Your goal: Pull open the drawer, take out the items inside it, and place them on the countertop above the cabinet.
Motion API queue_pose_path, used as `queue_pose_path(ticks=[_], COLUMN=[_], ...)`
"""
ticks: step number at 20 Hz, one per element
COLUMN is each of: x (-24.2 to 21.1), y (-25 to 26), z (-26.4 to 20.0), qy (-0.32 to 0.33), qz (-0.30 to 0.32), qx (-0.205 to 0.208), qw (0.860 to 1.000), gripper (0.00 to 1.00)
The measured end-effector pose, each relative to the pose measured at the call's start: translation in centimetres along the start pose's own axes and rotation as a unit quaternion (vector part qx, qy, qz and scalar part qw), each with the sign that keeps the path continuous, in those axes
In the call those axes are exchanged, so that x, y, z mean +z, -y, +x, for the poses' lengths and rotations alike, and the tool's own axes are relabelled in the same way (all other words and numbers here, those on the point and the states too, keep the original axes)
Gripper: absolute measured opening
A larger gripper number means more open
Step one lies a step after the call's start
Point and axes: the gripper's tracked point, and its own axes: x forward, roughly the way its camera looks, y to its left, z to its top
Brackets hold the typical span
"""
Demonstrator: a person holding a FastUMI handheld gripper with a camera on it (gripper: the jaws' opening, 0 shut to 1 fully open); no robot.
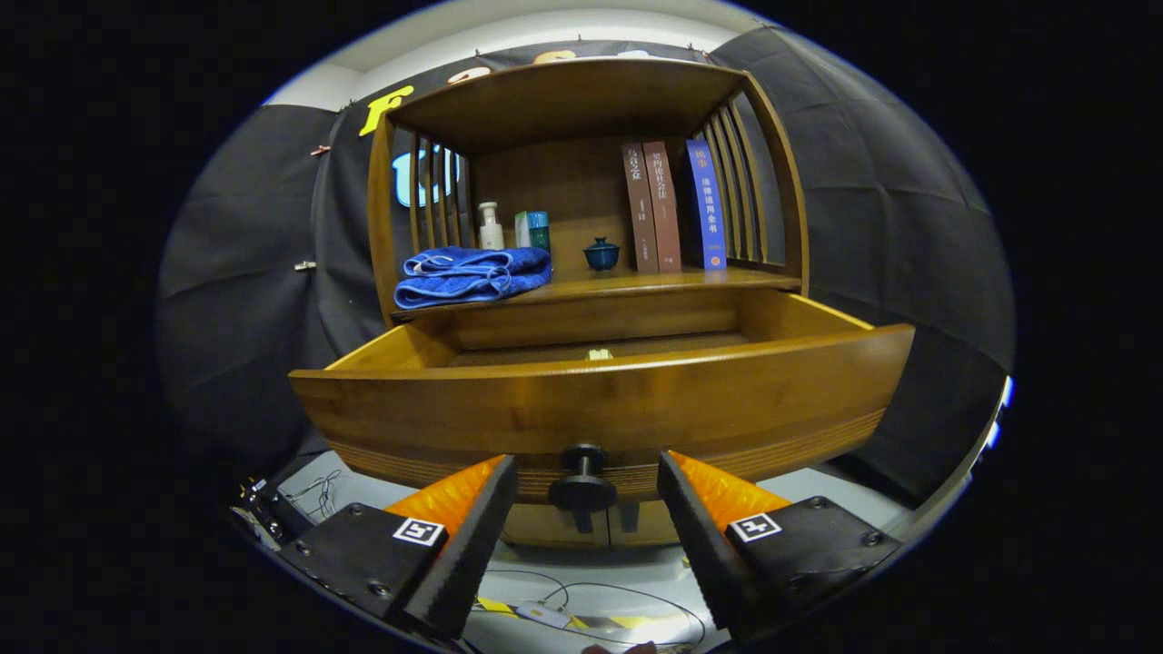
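Note:
The wooden drawer (600,400) stands pulled out toward me, its curved front just beyond my fingers. Its dark round knob (582,481) sits between my fingertips with a gap on each side. My gripper (586,495) is open, and neither finger touches the knob. From this low angle the drawer's inside is mostly hidden; only a small pale bit (600,354) peeks above the front rim. The countertop (636,286) above the drawer carries a folded blue towel (472,275) at its left.
On the countertop also stand a white pump bottle (491,227), a teal box (533,229), a small blue lidded cup (601,253) and three upright books (672,204). A shelf roof and slatted sides enclose it. Cables (545,609) lie on the floor below.

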Motion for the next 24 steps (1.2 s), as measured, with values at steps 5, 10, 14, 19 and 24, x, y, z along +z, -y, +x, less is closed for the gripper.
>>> queue_pose_path(ticks=[5, 10, 14, 19, 24], x=[5.7, 13.0, 14.5, 11.0, 6.6], y=[0.1, -1.0, -0.7, -0.5, 0.9], z=[-3.4, -2.2, 2.8, 9.9, 14.6], qy=[0.018, 0.030, -0.039, -0.176, -0.267], qz=[-0.026, -0.037, -0.041, -0.030, -0.035], qx=[-0.003, -0.003, -0.018, -0.023, -0.037], qw=[0.999, 0.999, 0.998, 0.984, 0.962], gripper=[0.99, 0.99, 0.99, 0.99, 1.00])
